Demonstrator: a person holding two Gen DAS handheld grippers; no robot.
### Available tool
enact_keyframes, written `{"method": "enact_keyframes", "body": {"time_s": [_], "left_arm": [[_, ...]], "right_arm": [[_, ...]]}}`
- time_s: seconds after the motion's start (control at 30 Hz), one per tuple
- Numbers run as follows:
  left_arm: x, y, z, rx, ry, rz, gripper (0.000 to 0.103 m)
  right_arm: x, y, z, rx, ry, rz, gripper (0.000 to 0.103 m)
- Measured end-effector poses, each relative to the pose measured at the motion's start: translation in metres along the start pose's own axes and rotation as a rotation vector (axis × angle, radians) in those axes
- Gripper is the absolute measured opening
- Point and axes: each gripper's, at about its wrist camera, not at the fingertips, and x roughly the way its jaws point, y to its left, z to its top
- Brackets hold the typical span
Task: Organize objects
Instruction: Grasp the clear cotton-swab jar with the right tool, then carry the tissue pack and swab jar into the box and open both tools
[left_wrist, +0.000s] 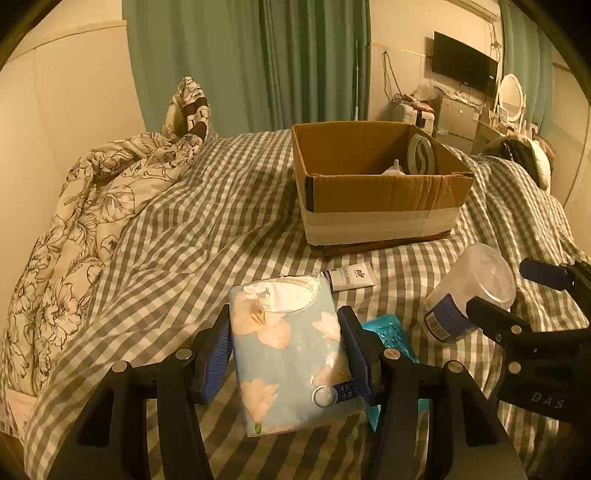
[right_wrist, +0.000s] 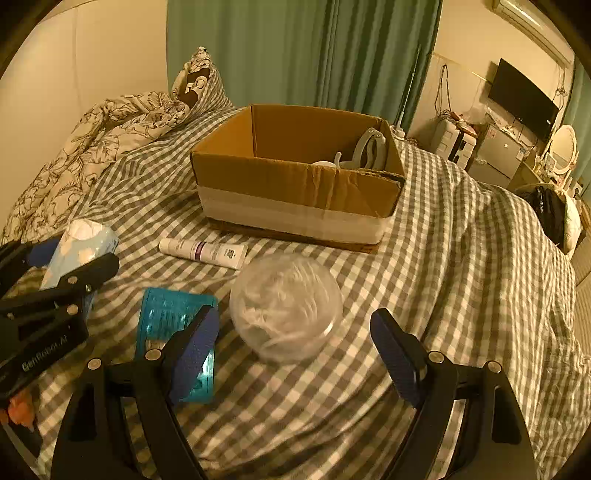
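Two grippers work before the box (left_wrist: 376, 206), which sits on the bed (left_wrist: 207, 221): left gripper (left_wrist: 284, 354) clamps the tissue pack (left_wrist: 291, 354), ready for carrying boxward; right gripper (right_wrist: 295, 354), jaws wide and empty, must close around the jar (right_wrist: 286, 306); tube (right_wrist: 205, 251) lies nearest the box

Both wrist views look low and close across the bed (left_wrist: 207, 221) toward the shared cardboard box (right_wrist: 295, 184).

Left claw (left_wrist: 286, 349) is clamped shut on its load, while right claw (right_wrist: 306, 354) gapes wide, holding nothing.
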Motion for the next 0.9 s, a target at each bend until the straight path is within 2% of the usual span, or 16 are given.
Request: {"method": "enact_keyframes", "body": {"time_s": [0.23,0.3,0.33,0.53,0.7,0.9], "left_arm": [[0.008,-0.002,0.008,0.012,0.004,0.003,0.057],[0.008,-0.003,0.01,0.017,0.002,0.004,0.057],[0.008,-0.003,0.011,0.017,0.0,0.004,0.057],[0.0,-0.005,0.019,0.029,-0.022,-0.004,0.057],[-0.01,-0.007,0.034,0.041,-0.054,-0.009,0.057],[-0.023,-0.011,0.069,0.042,-0.12,-0.031,0.057]], "right_arm": [[0.022,0.003,0.004,-0.003,0.048,0.027,0.084],[0.024,0.004,0.004,-0.006,0.056,0.033,0.075],[0.025,0.005,0.003,-0.01,0.058,0.036,0.066],[0.015,0.006,0.004,-0.013,0.049,0.049,0.063],[-0.015,0.007,0.017,-0.03,-0.018,0.052,0.063],[-0.057,0.002,0.055,-0.052,-0.14,0.058,0.063]]}}
